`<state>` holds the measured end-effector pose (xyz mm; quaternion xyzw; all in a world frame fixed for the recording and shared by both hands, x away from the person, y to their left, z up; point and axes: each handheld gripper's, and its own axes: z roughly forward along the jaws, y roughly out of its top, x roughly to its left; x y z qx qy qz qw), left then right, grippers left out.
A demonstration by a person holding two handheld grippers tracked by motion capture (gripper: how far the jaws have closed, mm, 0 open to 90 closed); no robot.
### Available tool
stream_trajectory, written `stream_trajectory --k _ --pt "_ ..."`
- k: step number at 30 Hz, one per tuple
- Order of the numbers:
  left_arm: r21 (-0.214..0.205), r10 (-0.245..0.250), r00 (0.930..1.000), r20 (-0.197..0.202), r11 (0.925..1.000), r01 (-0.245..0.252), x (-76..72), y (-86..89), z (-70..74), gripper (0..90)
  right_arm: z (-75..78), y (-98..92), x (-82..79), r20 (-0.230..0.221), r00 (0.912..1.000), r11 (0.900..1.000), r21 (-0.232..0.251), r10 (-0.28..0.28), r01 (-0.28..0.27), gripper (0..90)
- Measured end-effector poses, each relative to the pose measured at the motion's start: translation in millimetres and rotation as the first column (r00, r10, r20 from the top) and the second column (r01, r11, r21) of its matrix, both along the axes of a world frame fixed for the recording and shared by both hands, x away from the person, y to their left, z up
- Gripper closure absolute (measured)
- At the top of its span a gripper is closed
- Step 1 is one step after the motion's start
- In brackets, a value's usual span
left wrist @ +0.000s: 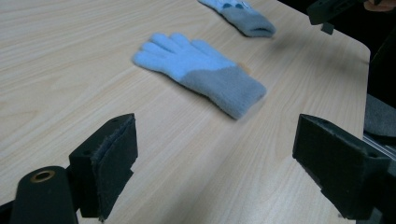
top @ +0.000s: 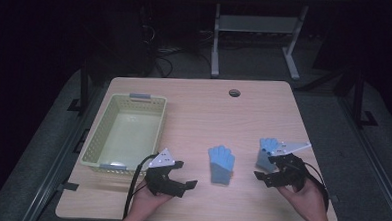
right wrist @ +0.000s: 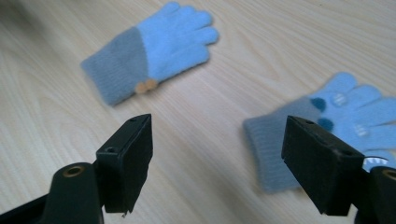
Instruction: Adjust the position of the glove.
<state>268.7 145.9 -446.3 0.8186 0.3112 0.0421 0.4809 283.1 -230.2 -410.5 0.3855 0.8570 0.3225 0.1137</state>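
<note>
On the wooden table [top: 194, 105], listed from my side:

Item 1: my left gripper [top: 188, 184], held in my left hand [top: 147, 201] near the front edge, just beside the front right corner of the basket. Jaws spread wide, nothing between them. In the left gripper view the gap frames bare wood, and the middle glove lies ahead of the jaws, clear of both pads [left wrist: 114, 165].

Item 2: my right gripper [top: 261, 177], held in my right hand [top: 303, 195] at the front right. Jaws released, wide apart, holding nothing.

Item 3: middle glove [top: 220, 164], light blue with a grey cuff, flat on the table between my two grippers, fingers pointing away from me. In the right gripper view it lies beyond my left-hand jaw, a small orange tag at the cuff seam.

Item 4: right glove [top: 266, 154], same colours, with dark blue dots on the fingers. Its grey cuff [right wrist: 268, 144] lies just ahead of my right gripper, partly behind one jaw in the right gripper view; whether they touch I cannot tell.

Item 5: pale yellow basket [top: 97, 136], at the table's left, well apart from both gloves.
</note>
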Motion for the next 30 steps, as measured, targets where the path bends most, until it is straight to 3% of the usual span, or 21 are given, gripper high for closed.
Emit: stream_trajectory --k 11,20,30 --pt "0.002 -0.007 1.0000 0.001 1.0000 0.007 -0.7 -1.1 -0.4 13.7 5.0 -3.1 21.5 -0.034 0.9993 0.9998 -0.016 -0.013 0.012 25.8" --pt "-0.013 -0.013 0.9999 0.008 0.9998 0.013 -0.6 -1.7 -0.1 13.7 10.8 -3.2 41.8 -0.055 0.9984 0.9980 -0.062 -0.012 0.009 27.4" --pt "0.001 -0.012 0.9999 0.002 0.9999 0.012 -0.6 -2.6 -0.2 13.8 15.8 -5.8 58.9 -0.077 0.9966 0.9958 -0.089 -0.027 0.020 29.4"
